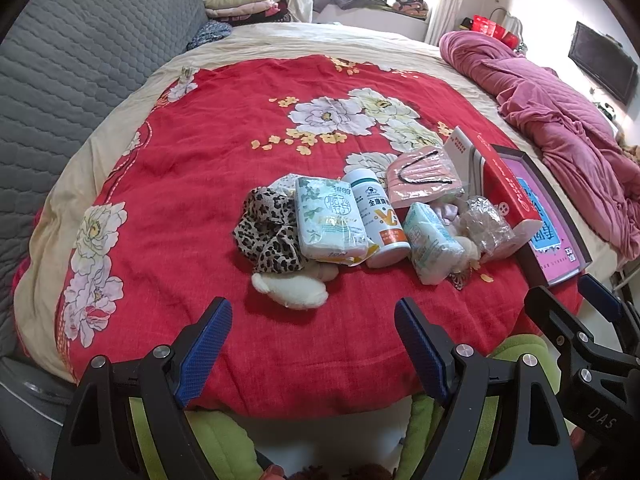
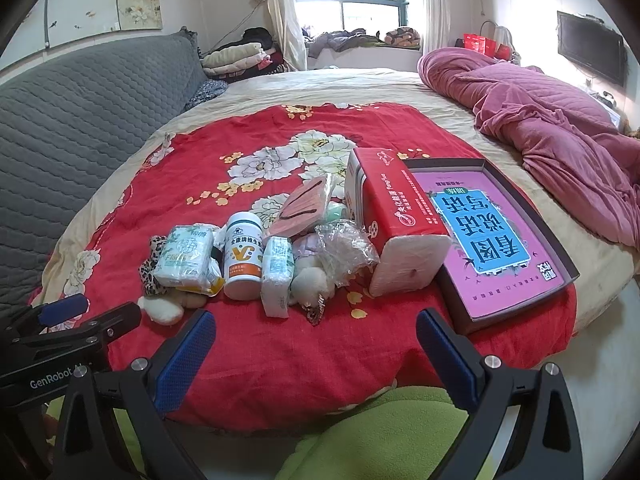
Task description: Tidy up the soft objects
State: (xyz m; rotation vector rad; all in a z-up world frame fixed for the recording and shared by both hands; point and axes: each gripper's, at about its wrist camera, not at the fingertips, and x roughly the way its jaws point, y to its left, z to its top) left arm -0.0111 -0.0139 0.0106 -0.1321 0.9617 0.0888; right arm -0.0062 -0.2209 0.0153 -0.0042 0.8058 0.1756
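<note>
A pile of small things lies on the red flowered quilt (image 1: 192,184). It holds a leopard-print cloth (image 1: 266,236), a cream plush piece (image 1: 292,290), two tissue packs (image 1: 330,220) (image 1: 434,246), a white bottle (image 1: 380,218), a pink mask pack (image 1: 422,178) and a crinkled clear bag (image 1: 486,222). In the right wrist view the same bottle (image 2: 242,254), tissue pack (image 2: 186,262) and clear bag (image 2: 346,252) show. My left gripper (image 1: 314,314) hangs open just short of the plush piece. My right gripper (image 2: 316,326) is open too, near the quilt's front edge, holding nothing.
A red tissue box (image 2: 400,226) and a dark tray holding a pink book (image 2: 496,236) lie to the right of the pile. A crumpled pink blanket (image 2: 560,128) fills the far right of the bed. A grey quilted headboard (image 1: 72,80) stands at the left. Green fabric (image 2: 380,432) lies below the grippers.
</note>
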